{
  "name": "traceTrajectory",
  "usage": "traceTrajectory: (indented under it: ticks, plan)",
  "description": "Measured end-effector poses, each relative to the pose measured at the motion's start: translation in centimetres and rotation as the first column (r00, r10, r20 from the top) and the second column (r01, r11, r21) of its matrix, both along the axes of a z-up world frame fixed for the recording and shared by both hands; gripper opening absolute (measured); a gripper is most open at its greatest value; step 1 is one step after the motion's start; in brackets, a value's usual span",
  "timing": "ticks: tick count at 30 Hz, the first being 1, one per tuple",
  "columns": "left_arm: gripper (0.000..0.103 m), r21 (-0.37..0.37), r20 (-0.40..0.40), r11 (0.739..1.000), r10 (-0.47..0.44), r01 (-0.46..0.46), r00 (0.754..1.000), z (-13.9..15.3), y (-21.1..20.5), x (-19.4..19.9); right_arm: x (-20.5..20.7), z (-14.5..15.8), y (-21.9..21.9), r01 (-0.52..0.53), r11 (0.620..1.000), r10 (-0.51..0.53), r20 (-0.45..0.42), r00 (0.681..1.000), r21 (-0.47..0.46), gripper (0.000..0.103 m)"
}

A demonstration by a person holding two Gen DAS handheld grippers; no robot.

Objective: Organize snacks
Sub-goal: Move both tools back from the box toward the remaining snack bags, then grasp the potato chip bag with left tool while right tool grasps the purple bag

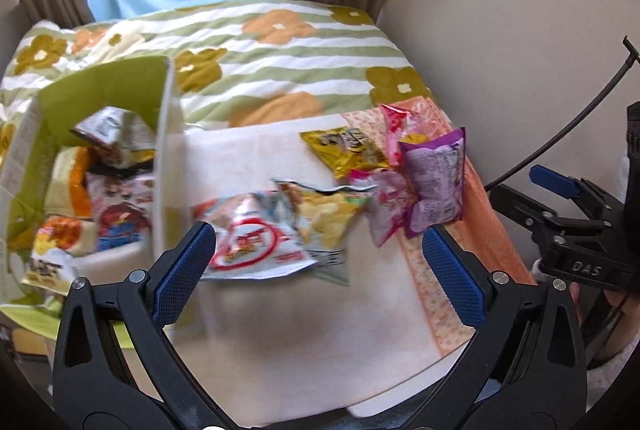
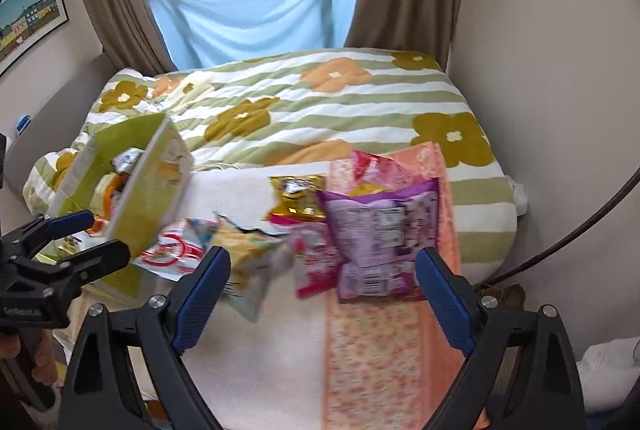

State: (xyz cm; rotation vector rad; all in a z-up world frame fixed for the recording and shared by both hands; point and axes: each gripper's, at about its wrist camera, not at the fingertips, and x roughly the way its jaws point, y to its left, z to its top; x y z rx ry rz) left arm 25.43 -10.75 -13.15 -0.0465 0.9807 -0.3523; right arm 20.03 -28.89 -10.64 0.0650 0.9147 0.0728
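Several snack packets lie on a white towel [image 1: 280, 330] on the bed: a white packet with a red ring [image 1: 256, 246], a chips bag [image 1: 324, 218], a yellow packet [image 1: 348, 150], a pink packet [image 1: 384, 210] and a purple packet [image 1: 436, 182]. A green box [image 1: 108, 90] at the left holds several packets. My left gripper [image 1: 320, 254] is open and empty, just short of the red-ring packet. My right gripper [image 2: 322, 278] is open and empty, close in front of the purple packet [image 2: 380, 242] and the pink packet [image 2: 316, 262]. The green box [image 2: 148, 182] stands at the left there.
A flowered striped quilt [image 2: 320, 102] covers the bed. An orange patterned cloth [image 2: 380, 350] lies under the right packets. Curtains and a blue sheet hang behind. A wall stands on the right. A black cable [image 1: 580, 110] arcs at the right.
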Motion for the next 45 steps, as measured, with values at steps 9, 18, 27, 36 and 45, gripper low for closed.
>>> traceTrajectory:
  ticks: [9, 18, 27, 36, 45]
  plan:
    - [0.103, 0.022, -0.067, 0.999, 0.032, -0.030, 0.997, -3.3, -4.0, 2.2, 2.8, -4.1, -4.4, -0.055, 0.998, 0.054, -0.070, 0.996, -0.007, 0.092]
    - [0.092, 0.106, -0.172, 0.994, -0.004, 0.022, 0.985, -9.4, -6.0, 5.5, 4.3, -7.1, -5.3, -0.032, 0.999, 0.032, -0.129, 0.991, 0.005, 0.092]
    - [0.081, 0.171, -0.230, 0.984, 0.000, 0.040, 0.973, -13.3, -6.5, 7.0, 5.8, -8.9, -5.5, -0.012, 1.000, 0.007, -0.156, 0.988, -0.028, 0.092]
    - [0.048, 0.214, -0.230, 0.973, -0.035, 0.086, 0.972, -13.4, -6.7, 7.5, 6.8, -9.8, -4.9, -0.032, 0.997, 0.023, -0.132, 0.991, -0.066, 0.092]
    - [0.046, 0.201, -0.238, 0.974, -0.058, 0.108, 0.970, -12.8, -7.2, 7.6, 8.0, -11.8, -3.7, -0.086, 0.993, 0.072, -0.164, 0.984, -0.081, 0.098]
